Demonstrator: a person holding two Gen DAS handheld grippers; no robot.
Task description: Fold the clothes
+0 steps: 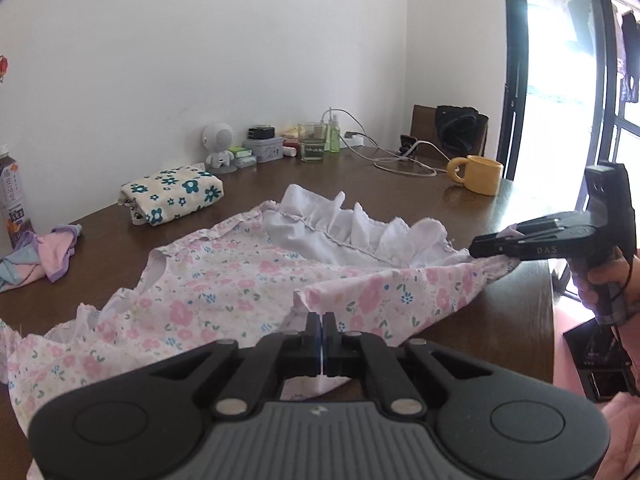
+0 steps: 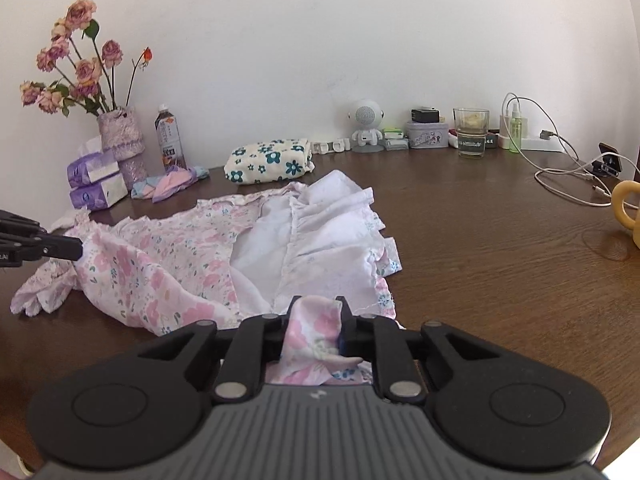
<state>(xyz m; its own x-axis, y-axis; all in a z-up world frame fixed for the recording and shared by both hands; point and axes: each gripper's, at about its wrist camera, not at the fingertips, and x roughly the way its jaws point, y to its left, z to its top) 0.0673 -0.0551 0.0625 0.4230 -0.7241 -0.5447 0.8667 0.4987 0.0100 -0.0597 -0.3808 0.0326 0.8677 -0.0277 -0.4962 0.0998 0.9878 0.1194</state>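
Left wrist | left gripper [image 1: 322, 322] clamps floral dress [image 1: 224, 280] | right gripper [image 2: 318, 310] grips dress hem

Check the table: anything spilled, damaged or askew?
Nothing spilled or damaged. Only the pastel garment lies crumpled near the bottle, unlike the folded floral bundle. The pink dress is mid-fold.

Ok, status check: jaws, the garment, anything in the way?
Left gripper shut on floral dress edge. Right gripper shut on bunched hem. Dress half spread on table. Yellow mug clear.
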